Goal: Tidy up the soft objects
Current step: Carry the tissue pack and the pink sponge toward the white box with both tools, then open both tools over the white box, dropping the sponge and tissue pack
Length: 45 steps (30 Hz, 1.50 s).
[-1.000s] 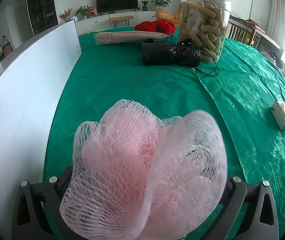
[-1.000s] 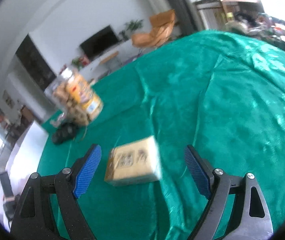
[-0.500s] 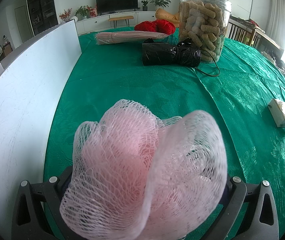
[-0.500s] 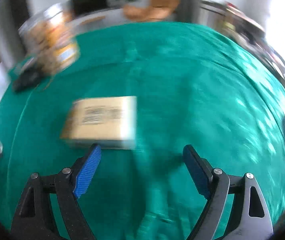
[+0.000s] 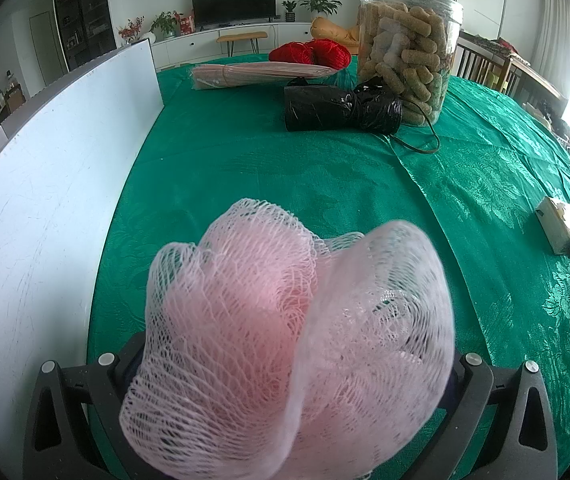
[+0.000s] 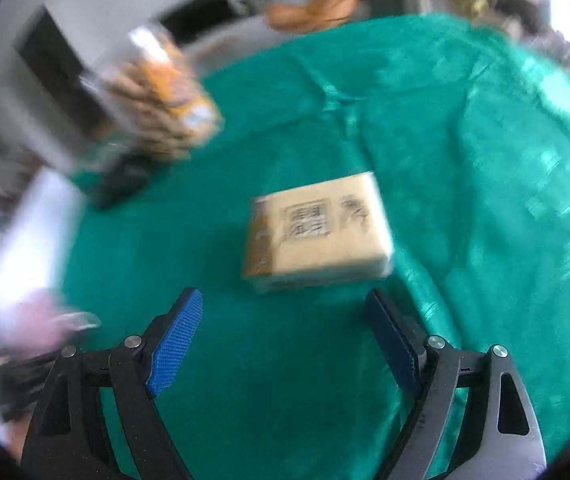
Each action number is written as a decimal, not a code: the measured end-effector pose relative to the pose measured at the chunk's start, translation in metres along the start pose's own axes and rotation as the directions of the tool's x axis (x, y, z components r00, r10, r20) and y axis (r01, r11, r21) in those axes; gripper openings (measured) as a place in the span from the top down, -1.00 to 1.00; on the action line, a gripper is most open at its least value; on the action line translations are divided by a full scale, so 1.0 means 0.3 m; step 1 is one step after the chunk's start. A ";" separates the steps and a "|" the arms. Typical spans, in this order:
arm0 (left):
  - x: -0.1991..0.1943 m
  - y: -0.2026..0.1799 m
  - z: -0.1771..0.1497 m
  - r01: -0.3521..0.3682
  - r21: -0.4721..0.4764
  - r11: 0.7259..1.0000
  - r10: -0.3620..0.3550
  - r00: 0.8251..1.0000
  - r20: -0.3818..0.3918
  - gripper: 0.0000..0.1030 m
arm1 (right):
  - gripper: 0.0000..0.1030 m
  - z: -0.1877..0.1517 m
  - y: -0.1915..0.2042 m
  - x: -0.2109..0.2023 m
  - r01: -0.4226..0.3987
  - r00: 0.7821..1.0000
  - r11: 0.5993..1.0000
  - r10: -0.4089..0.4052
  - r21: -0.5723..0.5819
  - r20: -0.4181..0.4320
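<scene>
A pink mesh bath sponge point(image 5: 285, 344) fills the lower middle of the left wrist view, with my left gripper point(image 5: 289, 392) shut on it above the green tablecloth point(image 5: 245, 168). In the blurred right wrist view a beige tissue pack point(image 6: 317, 232) with dark printing lies on the cloth just ahead of my right gripper point(image 6: 285, 336). That gripper is open, its blue pads point(image 6: 175, 344) apart and nothing between them. The same pack point(image 5: 557, 226) shows at the right edge of the left wrist view. The pink sponge point(image 6: 41, 324) appears blurred at the left of the right wrist view.
A white board point(image 5: 45, 200) stands along the table's left side. At the far end sit a clear jar of brown sticks point(image 5: 409, 60), a black bag roll point(image 5: 341, 110), red yarn point(image 5: 313, 54) and a long pink wrapped bundle point(image 5: 253, 74). Chairs stand beyond the right edge.
The left gripper and sponge have not moved. The right gripper has swung about fast; the tissue pack now lies centred just ahead of its open fingers, and its dark tip shows beside the pack.
</scene>
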<state>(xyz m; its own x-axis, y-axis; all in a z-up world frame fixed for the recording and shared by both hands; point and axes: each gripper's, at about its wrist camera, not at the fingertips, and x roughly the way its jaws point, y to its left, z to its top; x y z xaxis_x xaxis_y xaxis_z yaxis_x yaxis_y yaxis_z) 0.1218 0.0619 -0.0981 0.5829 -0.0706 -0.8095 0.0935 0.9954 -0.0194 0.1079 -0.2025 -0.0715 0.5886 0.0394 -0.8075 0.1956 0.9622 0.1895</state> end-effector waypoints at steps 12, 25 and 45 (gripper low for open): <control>0.001 0.000 0.001 0.000 0.000 1.000 0.000 1.000 0.000 -1.00 | -0.67 0.041 -0.266 -0.068 0.134 0.990 0.991 -0.135 -0.031 -0.036; -0.061 0.039 0.018 0.137 -0.058 0.989 -0.142 0.986 -0.088 -0.08 | -0.36 0.193 -0.044 0.106 0.174 0.968 0.980 -0.188 -0.098 -0.164; -0.604 0.637 0.090 0.020 -0.340 0.940 0.031 0.989 0.145 -0.24 | -0.11 0.236 0.810 -0.349 -0.385 0.923 0.841 0.352 -0.380 -0.156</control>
<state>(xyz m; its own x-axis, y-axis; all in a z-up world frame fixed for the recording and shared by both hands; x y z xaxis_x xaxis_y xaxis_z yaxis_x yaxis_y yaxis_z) 0.0560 0.2632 0.0607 0.6963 -0.0483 -0.7161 -0.1747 0.9563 -0.2343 0.1493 0.0081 0.0985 0.4893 0.4168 -0.7661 -0.3601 0.8966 0.2578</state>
